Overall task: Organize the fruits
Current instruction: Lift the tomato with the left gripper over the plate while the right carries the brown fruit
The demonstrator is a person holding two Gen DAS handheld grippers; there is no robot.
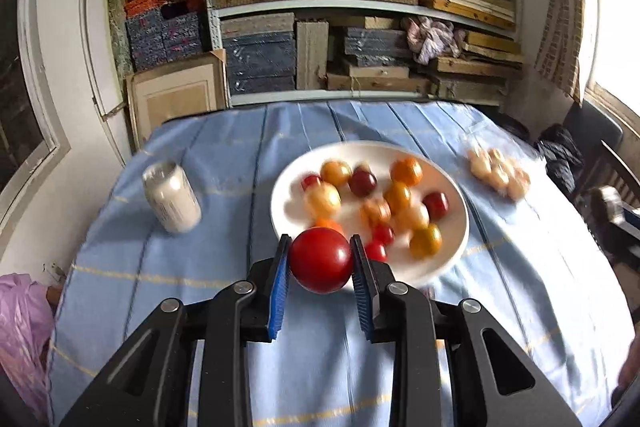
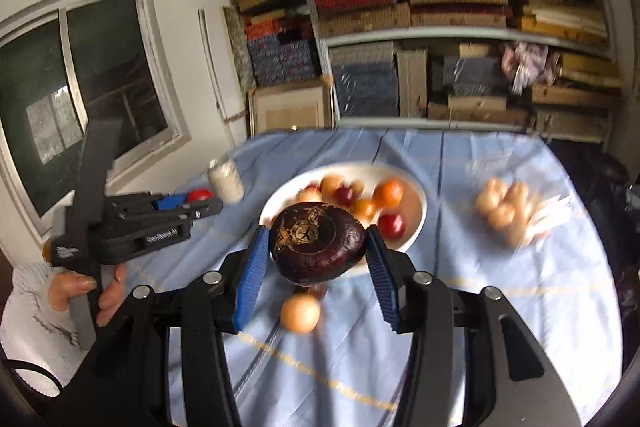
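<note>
The white plate (image 1: 280,195) sits near the middle of my table (image 1: 240,147), on the blue cloth, and it carries a heap of small round fruits (image 1: 400,197): red, dark red, orange and yellow ones, all a bit blurred. Toward the right edge lies a clear bag (image 1: 500,171) of pale round fruits. Toward the left edge stands a white jar (image 1: 172,197), tilted in the fisheye view. One yellow fruit (image 2: 301,313) lies alone on the cloth, nearer my edge of the table than the plate.

My left tool (image 1: 320,259) is clamped on a red tomato (image 1: 320,259), its blue pads pressing both sides, and it is held above the table just in front of the plate's near rim, pointing down and forward. My left hand (image 2: 100,287) wraps its handle, with a white sleeve (image 2: 32,307) behind.

My right tool (image 2: 316,243) grips a big dark purple fruit (image 2: 318,243), stem end facing the camera, held above the cloth in front of the plate and above the lone yellow fruit.
</note>
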